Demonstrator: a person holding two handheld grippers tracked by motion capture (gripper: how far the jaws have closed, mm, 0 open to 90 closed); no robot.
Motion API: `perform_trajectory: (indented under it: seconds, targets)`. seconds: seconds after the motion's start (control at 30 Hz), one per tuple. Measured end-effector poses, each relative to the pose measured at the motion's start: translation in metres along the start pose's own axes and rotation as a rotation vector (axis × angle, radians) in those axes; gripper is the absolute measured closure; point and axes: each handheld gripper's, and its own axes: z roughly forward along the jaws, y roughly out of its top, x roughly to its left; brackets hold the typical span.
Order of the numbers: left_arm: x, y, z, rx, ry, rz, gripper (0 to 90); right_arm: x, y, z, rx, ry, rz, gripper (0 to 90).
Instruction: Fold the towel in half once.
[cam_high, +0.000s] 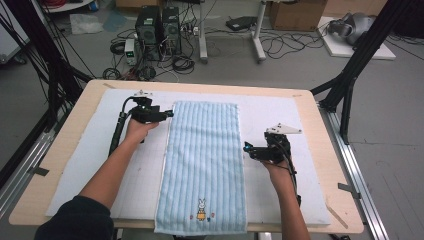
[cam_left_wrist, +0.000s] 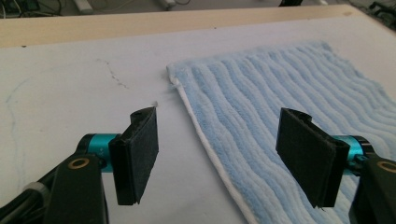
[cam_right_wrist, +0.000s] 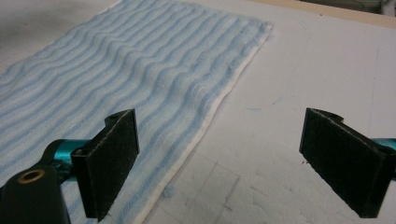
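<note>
light blue striped towel (cam_high: 202, 160); white mat (cam_high: 280, 115)

L arm: bare forearm, dark sleeve at elbow, reaches fwd from bottom left.
L hand (cam_high: 137, 127): wrapped round tool body, cable trailing back along forearm.
L tool (cam_high: 170, 114): level, tips point right; jaws wide apart, nothing betw. pads (cam_left_wrist: 140, 154).
R arm: bare forearm, comes in from bottom right.
R hand (cam_high: 278, 167): grips tool from behind.
R tool (cam_high: 246, 148): level, tips point left; jaws wide apart, pads (cam_right_wrist: 109, 161) bare.

Bare white mat (cam_high: 135, 170) flanks the towel (cam_high: 202, 165); both sides passable.
</note>
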Motion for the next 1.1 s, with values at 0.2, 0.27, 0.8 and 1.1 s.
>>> perform_trajectory:
  seconds: [0.2,0.27,0.8,1.1]
  targets:
    - [-0.004,-0.004,0.018,0.046,0.022,0.032,31.6,-0.001,0.001,-0.002,0.003,0.003,-0.001,11.0]
    - [-0.006,-0.005,0.022,0.061,0.034,0.047,34.2,-0.001,0.001,-0.002,0.005,0.004,-0.002,11.0]
    - [-0.021,-0.010,0.030,0.123,0.027,0.231,85.2,-0.009,0.018,0.033,0.098,-0.041,0.019,11.1]
    - [-0.011,-0.010,0.027,0.080,-0.024,0.047,86.1,-0.013,0.041,0.080,0.162,-0.027,0.055,36.4]
